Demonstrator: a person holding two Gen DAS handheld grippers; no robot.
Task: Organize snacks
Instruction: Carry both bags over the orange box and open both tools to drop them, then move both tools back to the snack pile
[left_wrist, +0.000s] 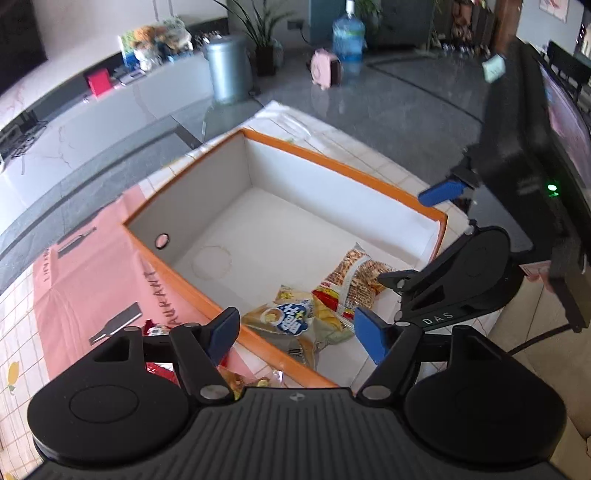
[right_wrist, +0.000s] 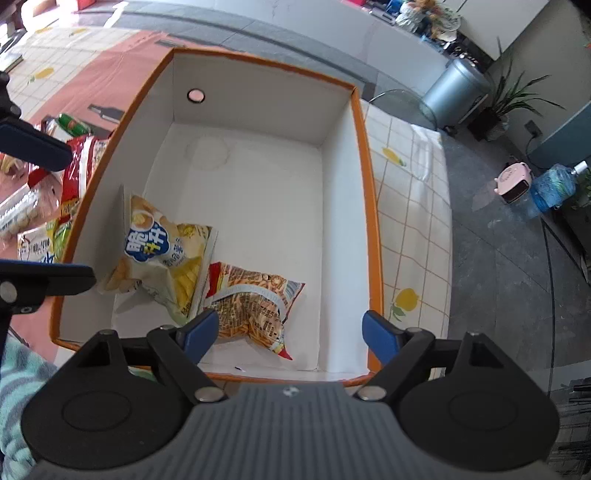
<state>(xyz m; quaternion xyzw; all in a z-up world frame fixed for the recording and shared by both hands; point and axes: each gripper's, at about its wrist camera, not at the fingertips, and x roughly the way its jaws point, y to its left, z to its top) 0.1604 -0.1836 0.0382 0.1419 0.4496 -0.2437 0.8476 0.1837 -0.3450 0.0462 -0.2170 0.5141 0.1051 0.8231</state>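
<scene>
Right gripper (right_wrist: 284, 334) open, empty, above near edge of orange box (right_wrist: 371, 229). Left gripper (left_wrist: 295, 334) open, empty, over box's left wall. Next: reach the snack pile (right_wrist: 40, 206) left of box, pinch a bag's crimped edge. Box holds chip bag (right_wrist: 162, 251) and stick-snack bag (right_wrist: 251, 299).

Pile of colourful snack packets (right_wrist: 44, 206) left of right gripper: cut by picture edge, partly behind orange-rimmed white cardboard box (right_wrist: 364, 184) wall. Red packet (left_wrist: 157, 328) behind left gripper's own finger, print unreadable. Teal striped cloth (right_wrist: 18, 373) cropped at left edge.
</scene>
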